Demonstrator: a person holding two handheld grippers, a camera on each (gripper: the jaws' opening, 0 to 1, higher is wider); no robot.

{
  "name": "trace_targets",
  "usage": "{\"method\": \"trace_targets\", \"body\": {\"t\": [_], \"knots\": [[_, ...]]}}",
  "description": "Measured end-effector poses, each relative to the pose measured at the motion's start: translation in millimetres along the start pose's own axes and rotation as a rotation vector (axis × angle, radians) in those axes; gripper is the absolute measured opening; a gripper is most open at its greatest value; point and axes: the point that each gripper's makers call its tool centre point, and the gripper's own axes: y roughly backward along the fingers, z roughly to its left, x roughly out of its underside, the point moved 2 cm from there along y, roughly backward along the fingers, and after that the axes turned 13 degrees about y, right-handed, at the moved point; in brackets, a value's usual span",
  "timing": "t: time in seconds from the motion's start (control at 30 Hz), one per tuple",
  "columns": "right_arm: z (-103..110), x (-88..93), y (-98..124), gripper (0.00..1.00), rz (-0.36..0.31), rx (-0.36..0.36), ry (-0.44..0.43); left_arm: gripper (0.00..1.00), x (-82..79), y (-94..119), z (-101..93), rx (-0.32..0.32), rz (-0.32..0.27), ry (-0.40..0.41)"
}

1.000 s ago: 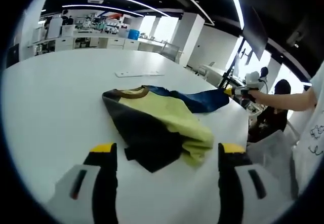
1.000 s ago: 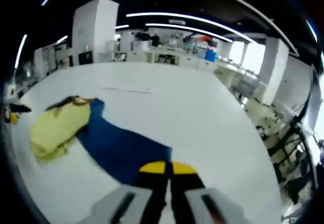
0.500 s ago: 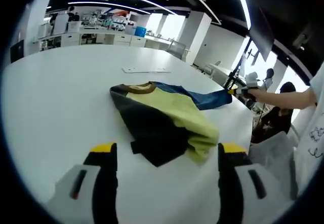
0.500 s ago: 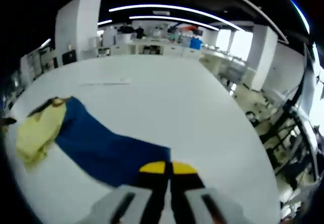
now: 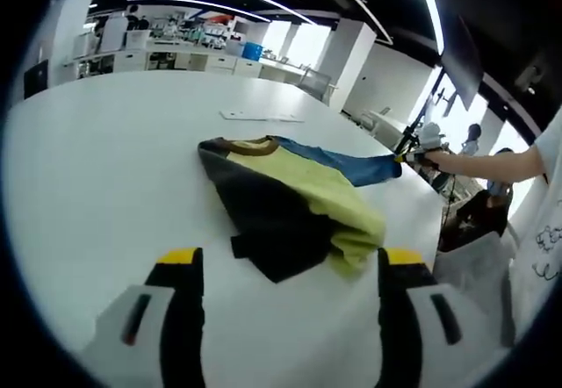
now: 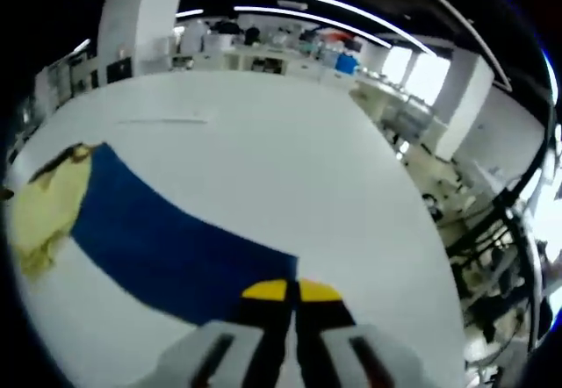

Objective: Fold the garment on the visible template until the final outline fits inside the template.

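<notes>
Looking along the left gripper view, the left gripper hangs above the broad white tabletop with its two yellow-tipped jaws set wide apart and nothing between them. Ahead of it lies the crumpled yellow, black and blue cloth garment, resting on the tabletop in a loose heap: a brown-trimmed collar at the far end, a black panel nearest the jaws, a yellow panel bunched over it. A blue part runs off to the right, drawn out thin to the right gripper, held by a person's bare forearm. That pull is judged to be spreading the cloth flat ahead of any fold. A thin flat white strip lies well beyond the collar; whether it belongs to the template cannot be told, and no template outline is made out.

Turning to the right gripper view, that gripper's yellow tips are pressed together on the edge of the blue part, which fans out from them across the tabletop toward the yellow heap at the left. The clamp on the hem gives purchase to drag the garment open. Folding is judged not yet begun.
</notes>
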Motion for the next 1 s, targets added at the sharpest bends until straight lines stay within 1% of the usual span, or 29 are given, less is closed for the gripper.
{"method": "trace_targets", "body": {"t": [0.03, 0.07, 0.1, 0.13, 0.17, 0.2, 0.27, 0.37, 0.67, 0.8, 0.83, 0.9, 0.93, 1.0], "knots": [[1, 3.5, -1, 0.00, 0.010, -0.010, -0.031, 0.78, 0.3, 1, 0.4, -0.001, 0.000, 0.002], [-4, 3.9, -6, 0.00, 0.010, -0.006, -0.022, 0.78, 0.5, 1, 1.2, -0.004, -0.001, 0.003], [-7, 5.8, -9, 0.00, 0.016, 0.001, -0.032, 0.78, 1.0, 2, 1.8, -0.008, -0.003, 0.006], [-11, 6.5, -17, 0.00, 0.018, -0.001, -0.042, 0.78, 1.8, 3, 3.2, -0.011, -0.004, 0.013], [-11, 8.5, -21, 0.00, 0.023, -0.007, -0.070, 0.78, 2.4, 3, 3.9, -0.014, -0.005, 0.015], [-9, 8.3, -17, 0.00, 0.025, -0.008, -0.068, 0.78, 2.8, 4, 4.7, -0.017, -0.005, 0.015], [-6, 12.1, -16, 0.00, 0.030, -0.002, -0.071, 0.78, 3.7, 8, 9.9, -0.024, -0.005, 0.020], [2, 17.9, -14, 0.00, 0.040, -0.005, -0.086, 0.78, 3.3, 10, 11.0, -0.034, -0.012, 0.029], [11, 22.4, -12, 0.00, 0.041, -0.008, -0.083, 0.78, 5.8, 13, 13.3, -0.050, -0.013, 0.036], [11, 23.7, -12, 0.00, 0.026, -0.013, -0.094, 0.78, 6.1, 15, 17.8, -0.054, -0.010, 0.036], [12, 23.2, -11, 0.00, 0.012, -0.014, -0.094, 0.78, 6.4, 15, 17.5, -0.055, -0.011, 0.037], [12, 23.0, -8, 0.03, -0.007, -0.011, -0.083, 0.78, 6.4, 14, 16.6, -0.054, -0.013, 0.039], [13, 23.7, -10, 0.07, -0.023, -0.016, -0.085, 0.78, 6.3, 14, 16.1, -0.053, -0.014, 0.038], [15, 24.8, -9, 0.16, -0.032, -0.025, -0.078, 0.78, 5.4, 13, 16.6, -0.050, -0.014, 0.038]]}}
